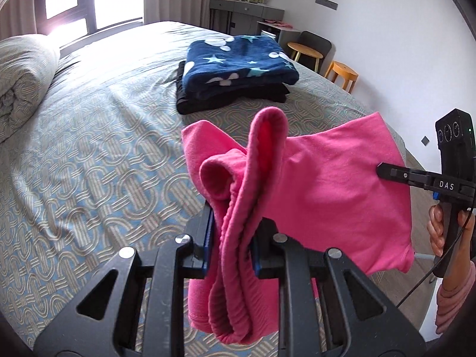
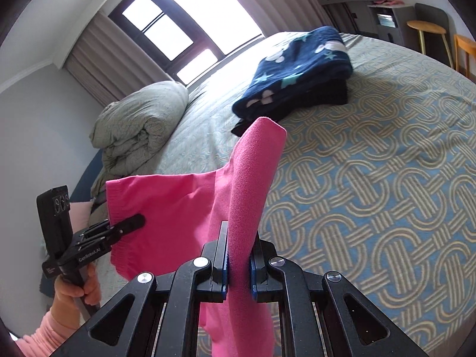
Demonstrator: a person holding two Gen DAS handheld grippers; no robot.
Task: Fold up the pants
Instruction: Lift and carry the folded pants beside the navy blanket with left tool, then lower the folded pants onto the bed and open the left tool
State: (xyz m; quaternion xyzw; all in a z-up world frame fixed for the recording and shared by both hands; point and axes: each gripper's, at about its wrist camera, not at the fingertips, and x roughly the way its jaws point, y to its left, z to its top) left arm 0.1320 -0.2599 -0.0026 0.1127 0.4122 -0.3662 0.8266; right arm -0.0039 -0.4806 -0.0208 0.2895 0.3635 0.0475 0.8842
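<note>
The pink pants (image 1: 333, 196) hang in the air above the bed, stretched between both grippers. My left gripper (image 1: 230, 238) is shut on a bunched, gathered edge of the pants. It also shows in the right wrist view (image 2: 131, 223), pinching the pants' left edge. My right gripper (image 2: 239, 258) is shut on a folded strip of the pink pants (image 2: 178, 208). It also shows in the left wrist view (image 1: 383, 169), clamped on the pants' right side. The lower part of the pants hangs out of sight below both grippers.
The bed (image 1: 98, 160) has a patterned grey-blue cover. A folded navy star blanket (image 1: 238, 65) lies on dark folded clothes (image 1: 229, 101) at mid-bed. A rolled duvet (image 2: 139, 125) lies by the window. Stools (image 1: 342, 74) and a dresser (image 1: 244, 12) stand along the far wall.
</note>
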